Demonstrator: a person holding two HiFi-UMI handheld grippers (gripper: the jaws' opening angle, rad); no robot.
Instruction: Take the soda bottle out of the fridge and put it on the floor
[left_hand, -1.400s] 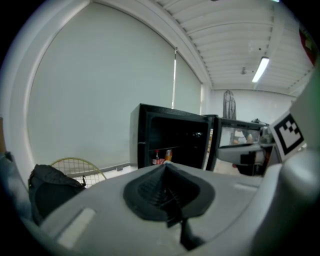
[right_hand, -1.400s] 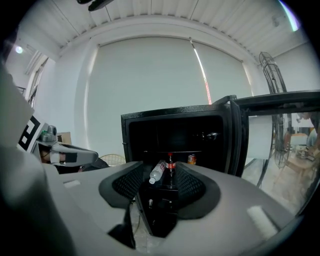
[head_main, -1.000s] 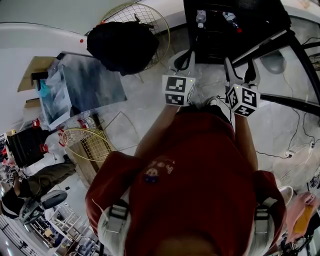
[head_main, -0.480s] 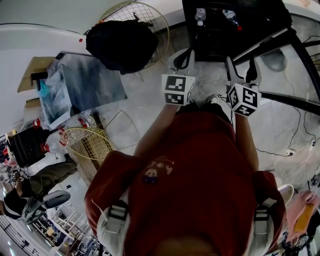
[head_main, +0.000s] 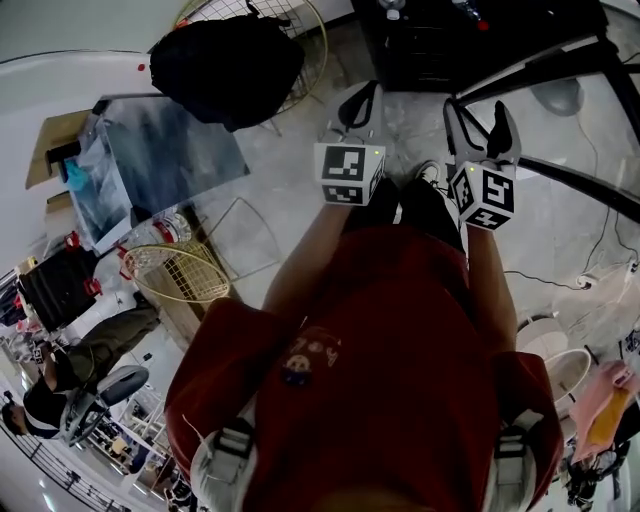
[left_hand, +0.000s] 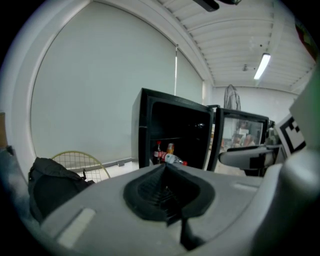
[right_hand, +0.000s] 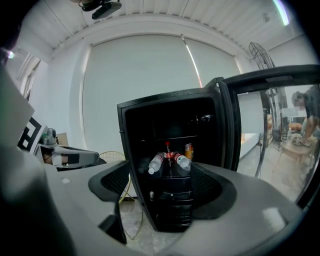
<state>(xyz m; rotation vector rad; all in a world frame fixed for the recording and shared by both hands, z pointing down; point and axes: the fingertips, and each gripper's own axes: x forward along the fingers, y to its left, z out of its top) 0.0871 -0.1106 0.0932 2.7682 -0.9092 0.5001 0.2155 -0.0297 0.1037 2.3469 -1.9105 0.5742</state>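
Observation:
The black mini fridge (right_hand: 170, 210) stands on the floor ahead with its glass door (right_hand: 272, 115) swung open to the right. On its shelf the dark soda bottle (right_hand: 168, 152) with a red cap stands upright between two clear water bottles (right_hand: 155, 163) lying on their sides, and an orange can (right_hand: 189, 150) is behind them. My right gripper (right_hand: 162, 185) is open and empty, well short of the fridge. My left gripper (left_hand: 167, 187) is shut on nothing, and it sees the fridge (left_hand: 170, 130) and soda bottle (left_hand: 158, 151) from the left. In the head view both grippers, left (head_main: 360, 100) and right (head_main: 480, 122), are held out toward the fridge (head_main: 450, 50).
A black bag (head_main: 225, 65) rests on a wire chair left of the fridge. A glass-topped table (head_main: 170, 165) and a gold wire basket (head_main: 180, 275) stand further left. Cables (head_main: 590, 280) trail over the marble floor at right. A seated person (head_main: 80, 365) is at lower left.
Both grippers have moved forward toward the fridge, and the fridge and bag have slid up toward the top edge of the head view. The jaws have not changed.

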